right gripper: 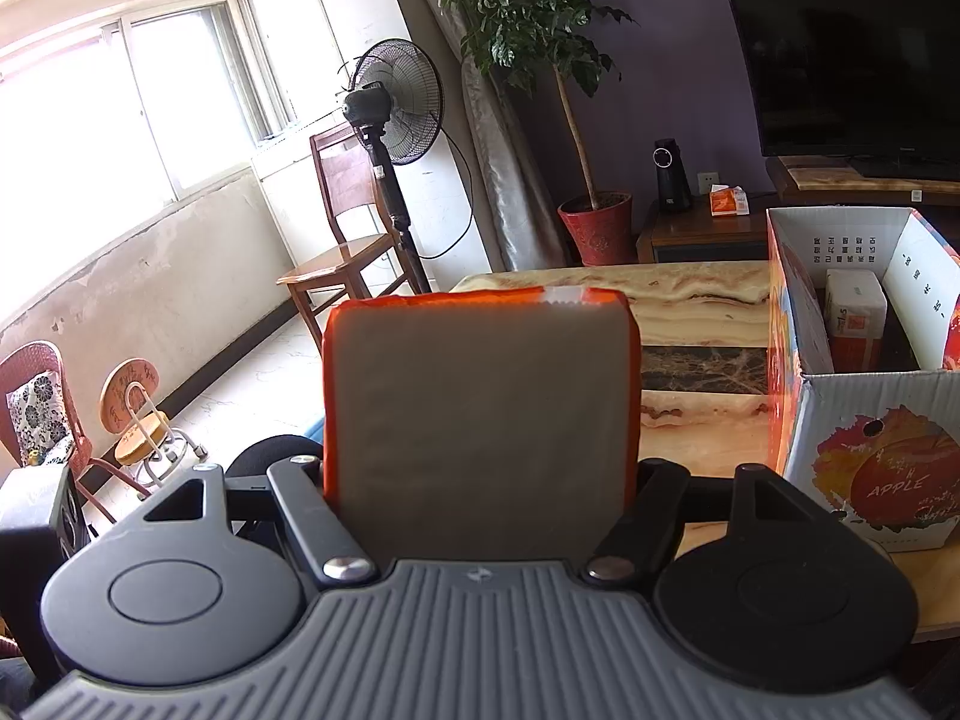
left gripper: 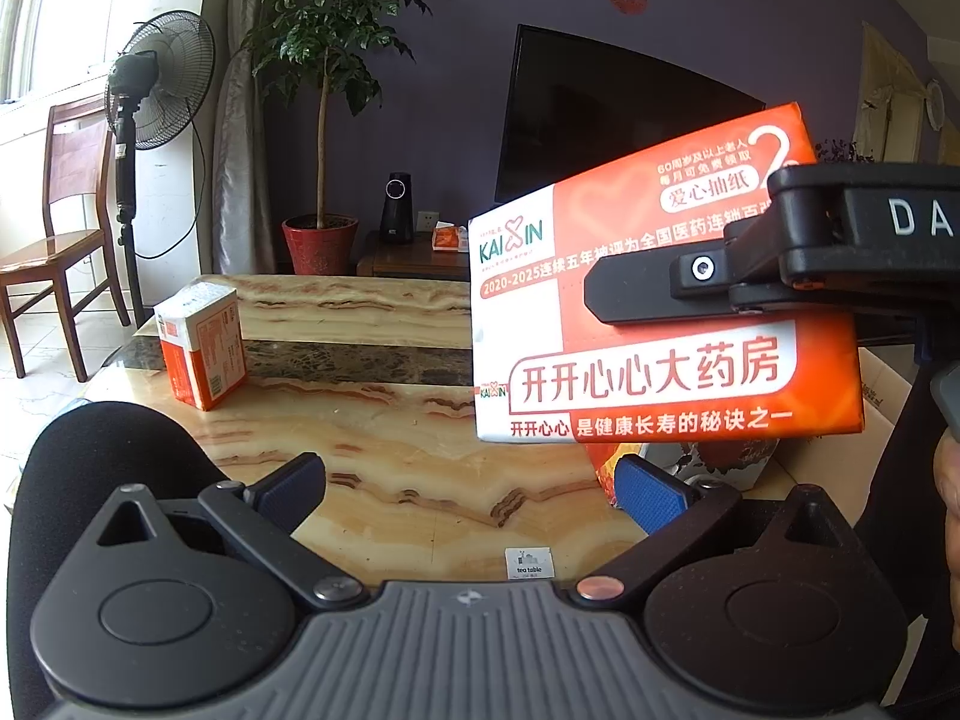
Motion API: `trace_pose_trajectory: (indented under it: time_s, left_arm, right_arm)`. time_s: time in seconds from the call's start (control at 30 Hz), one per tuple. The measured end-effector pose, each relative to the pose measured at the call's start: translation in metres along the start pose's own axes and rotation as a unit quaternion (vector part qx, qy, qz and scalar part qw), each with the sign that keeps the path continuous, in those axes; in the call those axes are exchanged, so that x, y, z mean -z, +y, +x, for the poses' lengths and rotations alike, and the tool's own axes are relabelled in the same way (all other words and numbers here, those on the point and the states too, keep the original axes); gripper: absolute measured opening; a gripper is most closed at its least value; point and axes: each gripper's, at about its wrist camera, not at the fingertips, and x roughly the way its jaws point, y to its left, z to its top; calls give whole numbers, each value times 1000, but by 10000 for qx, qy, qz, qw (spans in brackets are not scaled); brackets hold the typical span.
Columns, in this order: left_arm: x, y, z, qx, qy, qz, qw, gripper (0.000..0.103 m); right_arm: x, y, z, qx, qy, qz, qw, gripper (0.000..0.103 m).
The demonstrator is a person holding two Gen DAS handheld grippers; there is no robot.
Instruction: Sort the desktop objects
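Soft, light tissue pack (right gripper: 480, 420) sits clamped between the right gripper (right gripper: 480, 480) fingers — squashy; left gripper (left gripper: 474, 492) fingers spread, empty.

We note a purple back wall (right gripper: 672, 60) ahead, with a dark television (right gripper: 852, 54) on a low stand (right gripper: 840, 177). Left of it stands a potted tree (right gripper: 540, 30) in a red pot (right gripper: 597, 228), a grey curtain (right gripper: 510, 180) behind it. A black pedestal fan (right gripper: 396, 108) and a wooden chair (right gripper: 342, 222) sit further left, by bright windows (right gripper: 120, 90) that flood the pale tiled floor (right gripper: 240, 402). We see worn plaster on the wall below the sill (right gripper: 150, 276). A red wicker chair (right gripper: 42, 414) and small stool (right gripper: 138, 420) lie far left. A marbled tea table (left gripper: 390, 456) spreads directly below.
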Motion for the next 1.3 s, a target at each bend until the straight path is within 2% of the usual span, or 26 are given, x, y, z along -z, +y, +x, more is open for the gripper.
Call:
trace_pose_trajectory:
  time_s: [1.3]
  left_arm:
    - [0,-4,2,121,101,55,9999,102]
  right_arm:
    - [-2,-4,0,-52,-56,44,10000,74]
